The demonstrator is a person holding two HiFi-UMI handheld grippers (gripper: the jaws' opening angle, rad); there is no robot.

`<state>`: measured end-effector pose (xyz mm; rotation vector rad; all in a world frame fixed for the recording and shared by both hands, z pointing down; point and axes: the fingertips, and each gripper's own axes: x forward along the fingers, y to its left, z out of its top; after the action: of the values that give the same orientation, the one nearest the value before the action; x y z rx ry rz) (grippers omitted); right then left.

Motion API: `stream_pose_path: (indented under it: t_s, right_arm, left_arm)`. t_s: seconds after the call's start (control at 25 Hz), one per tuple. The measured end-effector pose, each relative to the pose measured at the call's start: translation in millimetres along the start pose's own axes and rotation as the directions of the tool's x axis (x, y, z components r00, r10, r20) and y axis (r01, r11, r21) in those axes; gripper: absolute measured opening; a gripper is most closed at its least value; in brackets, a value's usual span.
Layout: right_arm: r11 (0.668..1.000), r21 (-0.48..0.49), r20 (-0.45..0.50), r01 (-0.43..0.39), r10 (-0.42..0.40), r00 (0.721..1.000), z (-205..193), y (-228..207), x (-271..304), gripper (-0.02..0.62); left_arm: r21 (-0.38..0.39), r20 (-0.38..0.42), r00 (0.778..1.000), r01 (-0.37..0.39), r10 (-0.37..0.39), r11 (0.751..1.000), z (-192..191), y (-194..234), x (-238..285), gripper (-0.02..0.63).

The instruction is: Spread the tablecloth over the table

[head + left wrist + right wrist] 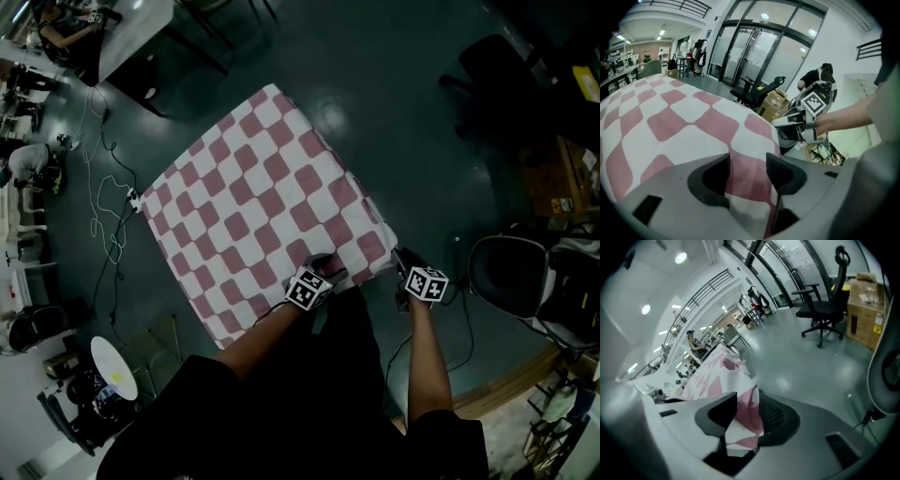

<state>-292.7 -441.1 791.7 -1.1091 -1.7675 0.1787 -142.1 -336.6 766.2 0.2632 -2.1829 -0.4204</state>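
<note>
Arms forward | left gripper [322,265], right gripper [400,258] angled down | tablecloth [251,187] edge

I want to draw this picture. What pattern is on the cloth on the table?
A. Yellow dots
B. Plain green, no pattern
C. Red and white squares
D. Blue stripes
C: the tablecloth is covered all over in pinkish-red and white squares, like a checkerboard.
</note>
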Motion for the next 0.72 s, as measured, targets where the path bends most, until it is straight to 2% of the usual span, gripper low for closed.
stream_pose_path:
  t_s: [0.08,0.2,0.32,0.36,0.4,0.48,0.52,0.6,0.72]
  right_arm:
    - [0.999,-0.040,-0.034,-0.013,0.012,0.999,-3,0,2,0.114]
    - [0.990,-0.122,-0.061,0.076,-0.084,0.995,-4,-11,-1,0.163]
    - [0.960,-0.218,0.020,0.176,-0.176,0.984,11,-6,-15,0.137]
    - [0.947,-0.261,0.065,0.187,-0.176,0.982,18,6,-20,0.137]
    - [0.940,-0.294,0.106,0.171,-0.146,0.984,24,23,-22,0.135]
    - [0.937,-0.342,0.139,0.071,-0.024,0.990,27,63,-17,0.129]
    - [0.930,-0.369,0.125,0.009,0.040,0.991,23,84,-9,0.130]
    - [0.894,-0.439,0.063,-0.095,0.136,0.989,13,120,8,0.125]
    - [0.840,-0.515,0.012,-0.173,0.209,0.978,7,156,25,0.121]
  left_arm:
    - [-0.020,0.019,1.000,-0.008,0.008,1.000,-4,0,0,0.244]
    - [-0.021,0.011,1.000,-0.005,0.006,1.000,-13,-12,-2,0.249]
    - [-0.017,0.059,0.998,0.003,-0.002,1.000,-15,-32,2,0.270]
    - [-0.004,0.071,0.997,-0.003,0.003,1.000,-16,-36,2,0.281]
    - [0.009,0.078,0.997,-0.009,0.008,1.000,-16,-37,3,0.281]
    - [0.013,0.084,0.996,-0.012,0.011,1.000,-17,-32,1,0.281]
    - [0.004,0.090,0.996,-0.019,0.019,1.000,-17,-26,-3,0.278]
    - [-0.014,0.111,0.992,-0.065,0.066,0.998,-18,-11,-18,0.278]
    - [-0.009,0.177,0.976,-0.126,0.125,0.992,-20,12,-50,0.278]
